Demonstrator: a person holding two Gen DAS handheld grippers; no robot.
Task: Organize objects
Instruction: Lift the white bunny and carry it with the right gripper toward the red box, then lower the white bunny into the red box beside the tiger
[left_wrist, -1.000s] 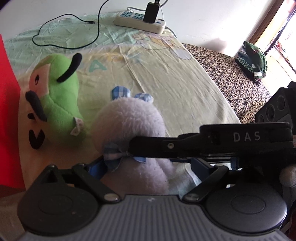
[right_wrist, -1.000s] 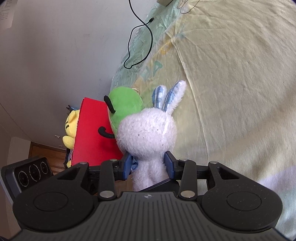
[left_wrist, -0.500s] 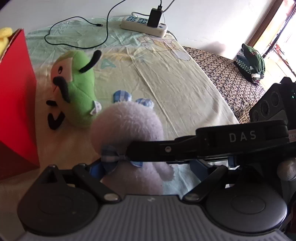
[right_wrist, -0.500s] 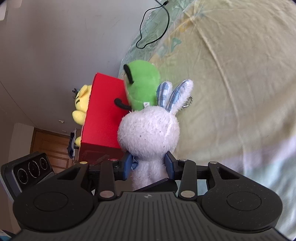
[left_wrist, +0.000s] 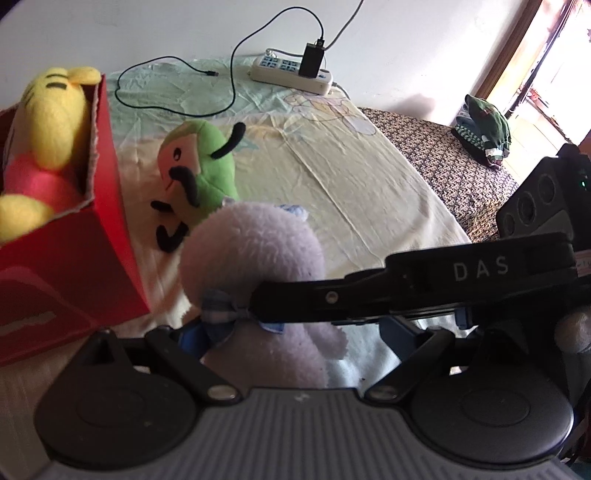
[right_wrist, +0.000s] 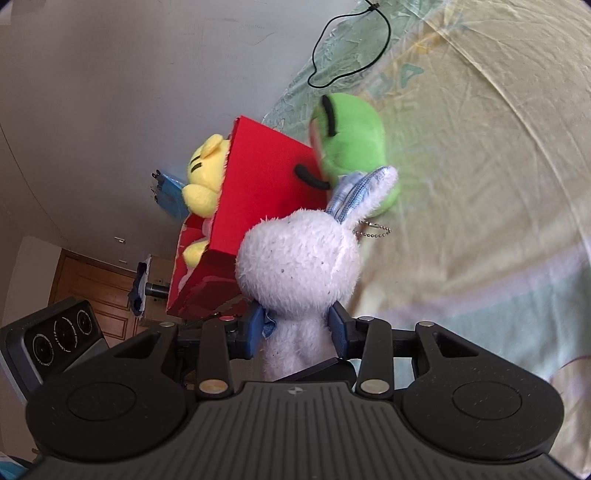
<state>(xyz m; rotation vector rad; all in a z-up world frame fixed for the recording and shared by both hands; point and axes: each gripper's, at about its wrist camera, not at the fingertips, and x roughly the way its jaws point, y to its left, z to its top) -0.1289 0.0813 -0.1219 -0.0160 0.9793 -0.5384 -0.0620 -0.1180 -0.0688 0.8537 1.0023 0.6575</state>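
Now your right gripper (right_wrist: 297, 328) clamps the lavender plush rabbit (right_wrist: 299, 266) at its neck, angled slightly downward beside the red box (right_wrist: 266, 184); your left gripper (left_wrist: 291, 332) straddles the rabbit, jaws wide, pitched steeply down.

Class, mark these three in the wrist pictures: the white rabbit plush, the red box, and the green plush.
white rabbit plush (right_wrist: 295, 258): right wrist view, back of its head.
red box (left_wrist: 110, 221): left wrist view, its outer side wall.
green plush (left_wrist: 214, 166): left wrist view, its green body.

Daylight from window (left_wrist: 554, 66); fisheye-warped edges, slight blur.
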